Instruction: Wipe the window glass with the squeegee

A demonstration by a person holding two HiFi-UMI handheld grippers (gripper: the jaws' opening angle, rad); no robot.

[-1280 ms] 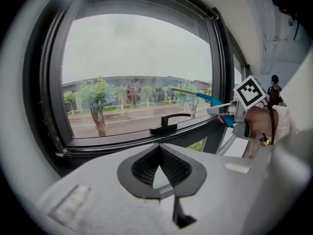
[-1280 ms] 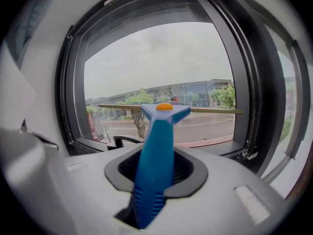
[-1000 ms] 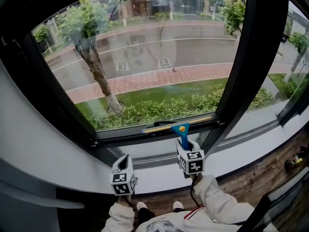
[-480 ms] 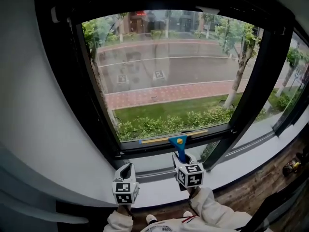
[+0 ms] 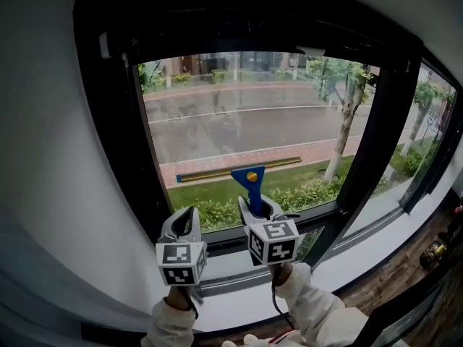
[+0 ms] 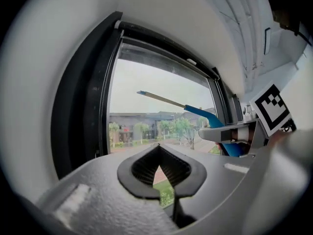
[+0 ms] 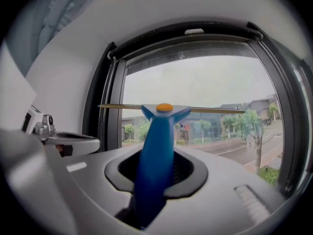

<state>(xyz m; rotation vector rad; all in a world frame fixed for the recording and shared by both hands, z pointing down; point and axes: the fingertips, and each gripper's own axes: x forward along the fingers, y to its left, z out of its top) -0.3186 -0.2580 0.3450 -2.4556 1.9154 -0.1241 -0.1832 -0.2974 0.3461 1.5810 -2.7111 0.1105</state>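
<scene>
The squeegee [image 5: 250,183] has a blue handle with an orange dot and a long thin blade [image 5: 217,170] lying across the window glass [image 5: 246,114] at about mid-height, slightly tilted. My right gripper [image 5: 259,210] is shut on the squeegee's handle [image 7: 156,155], and the blade [image 7: 210,110] spans the glass [image 7: 205,82] ahead. My left gripper [image 5: 185,226] hangs left of it, near the pane's lower left corner, shut with nothing in it. In the left gripper view the closed left gripper [image 6: 159,170] faces the glass [image 6: 146,97], with the squeegee [image 6: 198,113] to the right.
A thick black window frame [image 5: 116,121] surrounds the pane, with a black mullion [image 5: 372,136] on the right and another pane beyond. A white wall [image 5: 43,157] stands to the left, a white sill [image 5: 224,280] below, and wooden floor [image 5: 405,266] at lower right.
The right gripper has lifted the squeegee from the bottom edge of the pane to about mid-height. The left gripper has risen too. The head view has tilted upward.
</scene>
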